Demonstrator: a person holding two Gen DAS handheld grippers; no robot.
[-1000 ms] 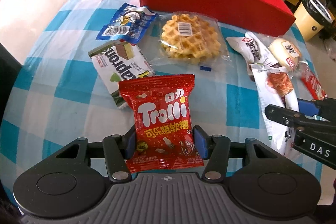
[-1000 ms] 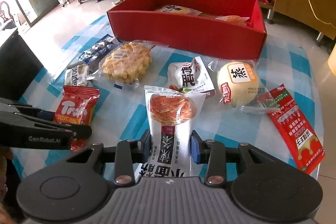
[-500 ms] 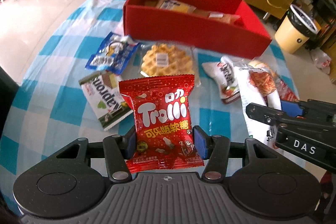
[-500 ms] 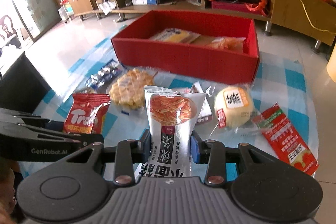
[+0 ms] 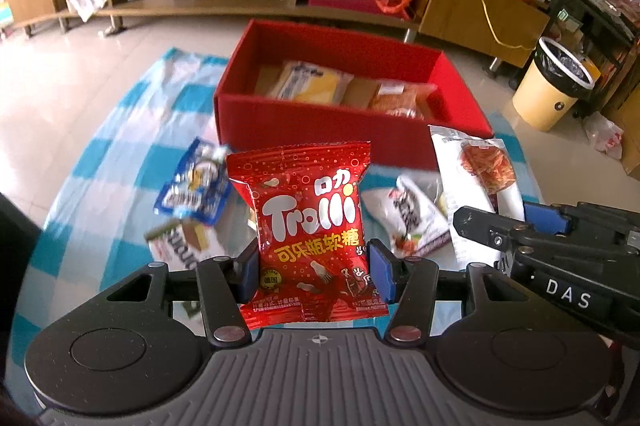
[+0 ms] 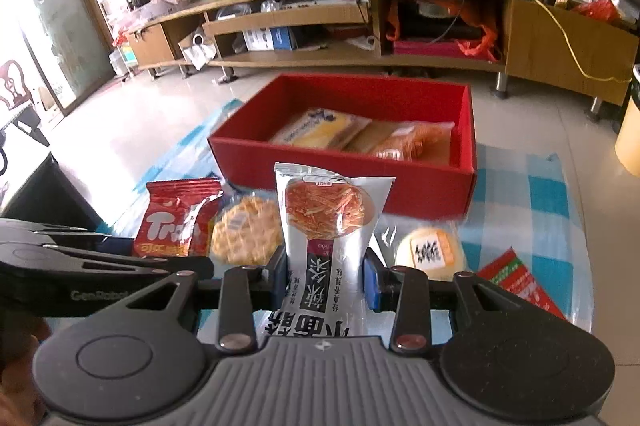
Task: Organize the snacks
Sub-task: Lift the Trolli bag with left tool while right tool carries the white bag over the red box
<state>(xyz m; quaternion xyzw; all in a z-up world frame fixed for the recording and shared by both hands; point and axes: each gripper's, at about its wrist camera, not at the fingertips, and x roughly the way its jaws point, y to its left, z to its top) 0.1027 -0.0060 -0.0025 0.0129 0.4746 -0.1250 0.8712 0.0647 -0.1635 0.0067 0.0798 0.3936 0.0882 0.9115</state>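
The left gripper [image 5: 314,272] clamps a glossy red Trolli gummy bag [image 5: 310,226] by its lower half between blue pads — crinkled foil, standing upright above the checked blue-and-white cloth [image 5: 100,162]. The right gripper [image 6: 326,276] pinches a tall white noodle-snack pouch [image 6: 330,226], smooth plastic with a clear round window, likewise upright. Beyond both, farther off, sits the rectangular red cardboard box [image 6: 344,162], already holding a yellow packet [image 6: 320,128] and an orange one [image 6: 412,142]. A round waffle [image 6: 246,230] lies flat just left of the pouch.
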